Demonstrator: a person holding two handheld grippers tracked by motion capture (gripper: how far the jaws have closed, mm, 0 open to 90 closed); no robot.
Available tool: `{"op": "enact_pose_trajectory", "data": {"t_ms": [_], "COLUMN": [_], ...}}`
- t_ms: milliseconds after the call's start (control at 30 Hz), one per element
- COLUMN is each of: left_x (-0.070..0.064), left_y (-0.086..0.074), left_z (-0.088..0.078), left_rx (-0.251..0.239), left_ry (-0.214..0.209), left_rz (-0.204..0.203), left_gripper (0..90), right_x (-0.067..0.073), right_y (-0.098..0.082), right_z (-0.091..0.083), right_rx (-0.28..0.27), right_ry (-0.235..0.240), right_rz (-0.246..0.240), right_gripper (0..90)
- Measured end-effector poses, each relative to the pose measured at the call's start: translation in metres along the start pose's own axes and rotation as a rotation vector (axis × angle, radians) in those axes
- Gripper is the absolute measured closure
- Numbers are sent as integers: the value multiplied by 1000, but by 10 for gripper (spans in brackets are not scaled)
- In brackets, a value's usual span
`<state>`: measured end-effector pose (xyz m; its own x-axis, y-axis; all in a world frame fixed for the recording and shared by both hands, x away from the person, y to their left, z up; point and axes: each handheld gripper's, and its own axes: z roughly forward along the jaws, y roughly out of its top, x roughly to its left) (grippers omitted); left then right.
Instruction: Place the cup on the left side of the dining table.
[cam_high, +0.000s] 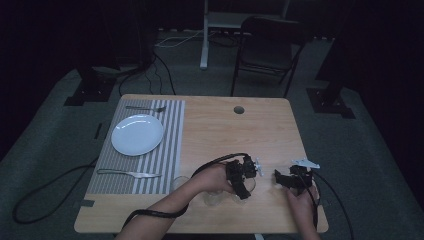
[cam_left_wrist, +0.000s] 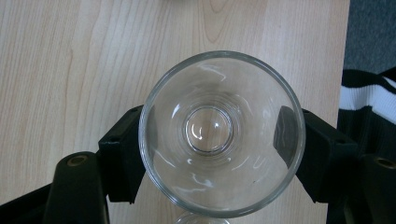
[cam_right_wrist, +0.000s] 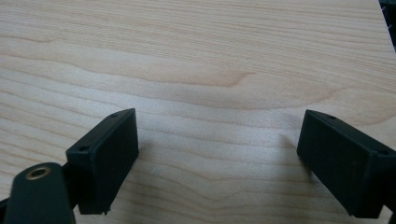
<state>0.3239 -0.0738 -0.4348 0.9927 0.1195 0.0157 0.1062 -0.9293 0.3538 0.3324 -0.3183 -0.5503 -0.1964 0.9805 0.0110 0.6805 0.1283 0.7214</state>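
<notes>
A pale wooden bench (cam_high: 215, 130) stands in a dim room on grey carpet (cam_high: 380, 150), with dark curtains around the edges. Beyond its far edge are a black folding chair (cam_high: 267, 47) and the white leg of another stand (cam_high: 204, 35). Black cables (cam_high: 50, 185) trail over the floor to the left. A round cable hole (cam_high: 239, 109) sits near the bench's far edge.

On the left part of the bench lies a grey-and-white striped placemat (cam_high: 167, 150). A white plate (cam_high: 137, 134) rests on it, with a fork (cam_high: 145, 108) at the far side and a knife (cam_high: 129, 173) at the near side.

The left claw (cam_high: 243, 176) is over the near middle of the bench; in the left gripper view its jaws sit against both sides of a clear drinking glass (cam_left_wrist: 222, 133), seen from above with its mouth facing the camera, and hold it. A second clear glass (cam_high: 178, 183) stands just beside the placemat's near right corner.

The right claw (cam_high: 285, 180) is near the bench's near right edge, close to the left one but apart from it. In the right gripper view its jaws are spread wide with nothing between them, bare wood beneath.
</notes>
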Motion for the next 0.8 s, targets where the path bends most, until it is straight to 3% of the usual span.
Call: {"op": "enact_pose_trajectory", "data": {"t_ms": [267,800], "left_x": [0,15], "left_y": [0,-8], "left_z": [-2,-21], "left_rx": [15,-39], "left_ry": [12,32], "left_rz": [21,-40], "left_gripper": [288,288], "right_x": [0,0], "right_y": [0,0], "right_z": [0,0], "right_rx": [0,0], "right_ry": [0,0], "right_rz": [0,0], "right_gripper": [122,122]}}
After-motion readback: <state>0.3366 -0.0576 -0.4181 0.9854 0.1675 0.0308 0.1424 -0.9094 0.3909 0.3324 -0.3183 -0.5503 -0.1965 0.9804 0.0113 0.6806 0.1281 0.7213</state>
